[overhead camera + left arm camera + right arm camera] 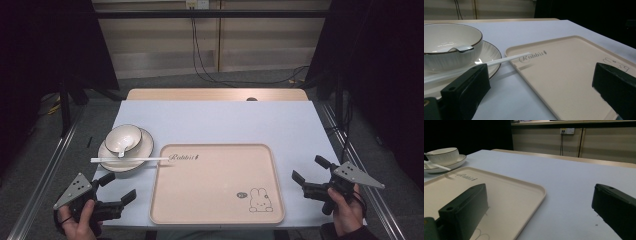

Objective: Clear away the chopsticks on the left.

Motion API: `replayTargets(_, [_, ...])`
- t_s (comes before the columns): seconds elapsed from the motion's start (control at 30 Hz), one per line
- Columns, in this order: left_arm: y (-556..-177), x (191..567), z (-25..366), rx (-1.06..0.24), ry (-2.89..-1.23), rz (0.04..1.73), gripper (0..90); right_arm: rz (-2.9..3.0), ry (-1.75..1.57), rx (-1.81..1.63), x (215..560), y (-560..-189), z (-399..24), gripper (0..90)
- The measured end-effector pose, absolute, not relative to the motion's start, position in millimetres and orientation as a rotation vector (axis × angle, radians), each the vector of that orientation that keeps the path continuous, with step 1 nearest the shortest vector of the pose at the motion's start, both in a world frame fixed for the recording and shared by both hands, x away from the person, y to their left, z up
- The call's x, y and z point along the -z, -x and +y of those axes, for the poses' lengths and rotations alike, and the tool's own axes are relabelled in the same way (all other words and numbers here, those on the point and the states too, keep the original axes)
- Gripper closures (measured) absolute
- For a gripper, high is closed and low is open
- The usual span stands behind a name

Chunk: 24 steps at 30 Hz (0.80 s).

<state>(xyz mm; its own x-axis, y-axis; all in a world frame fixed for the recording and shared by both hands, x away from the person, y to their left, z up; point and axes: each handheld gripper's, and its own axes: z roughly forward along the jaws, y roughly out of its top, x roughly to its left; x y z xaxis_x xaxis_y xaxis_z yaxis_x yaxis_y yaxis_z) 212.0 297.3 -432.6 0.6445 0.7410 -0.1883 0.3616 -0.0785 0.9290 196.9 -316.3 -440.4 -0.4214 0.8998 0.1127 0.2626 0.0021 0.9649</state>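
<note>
The left hand-held gripper (118,188) hovers with its 2 black jaws wide and nothing between them. Just ahead of it sits the white ribbed ceramic bowl with a dark rim (123,138), standing on a matching white plate (145,145). A white spoon (461,48) rests inside the bowl, and 1 long white chopstick (131,159) lies across the plate's near rim, its tip overhanging the beige plastic tray with a rabbit drawing (217,184).

The right hand-held gripper (310,176) is also wide and empty, beside the tray's far edge.

Likely trouble: reaching forward, the left jaw could knock the loose chopstick so it rolls off onto the pale blue surface (215,122). A shallow pinch on the glazed rim may slip, tipping bowl and spoon.
</note>
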Motion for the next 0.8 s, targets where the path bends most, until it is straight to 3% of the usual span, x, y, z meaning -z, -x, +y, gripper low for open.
replayTargets(0.47, [-215,433,294,-0.361,-1.727,0.874,1.9,1.722,-1.182,-1.445,441,-197,-316,0.2])
replayTargets(0.63, [-218,429,292,-0.425,-1.736,0.909,4.0,1.72,-1.177,-1.441,441,-197,-316,0.2])
replayTargets(0.73, [-224,426,297,-0.302,-1.767,0.878,7.6,1.722,-1.171,-1.442,441,-197,-316,0.2])
replayTargets(0.8, [-225,425,299,-0.282,-1.77,0.871,5.1,1.726,-1.174,-1.441,442,-197,-316,0.2])
